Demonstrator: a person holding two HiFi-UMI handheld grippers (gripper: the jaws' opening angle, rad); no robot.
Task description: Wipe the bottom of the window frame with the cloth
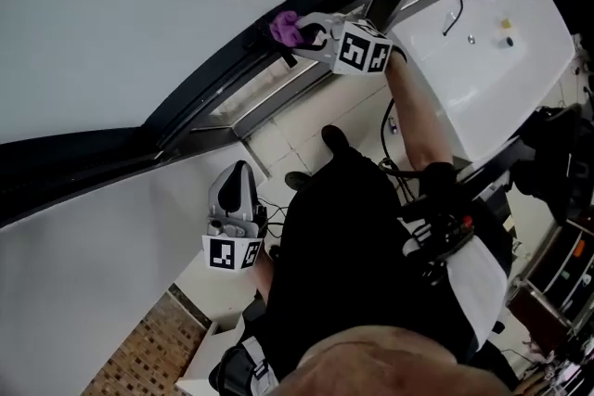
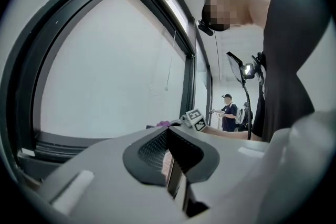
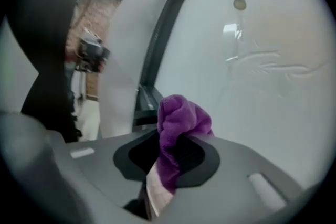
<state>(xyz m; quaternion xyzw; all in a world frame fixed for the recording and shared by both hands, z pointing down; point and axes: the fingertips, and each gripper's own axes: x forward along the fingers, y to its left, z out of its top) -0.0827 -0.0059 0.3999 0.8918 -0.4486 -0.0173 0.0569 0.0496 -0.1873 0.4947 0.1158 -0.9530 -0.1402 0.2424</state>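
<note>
Purple cloth [image 3: 181,123] clamped in right gripper [image 3: 168,157], jaws narrow, at window frame [image 1: 186,111]. Left gripper [image 2: 170,157] closed, empty. Cannot confirm cloth-to-frame contact.

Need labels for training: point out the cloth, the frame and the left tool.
Cloth [image 3: 181,123], right gripper view, bunched top.
Frame [image 1: 215,81], head view, dark bottom rail.
Left tool [image 1: 239,172], head view, jaw tips.
</note>
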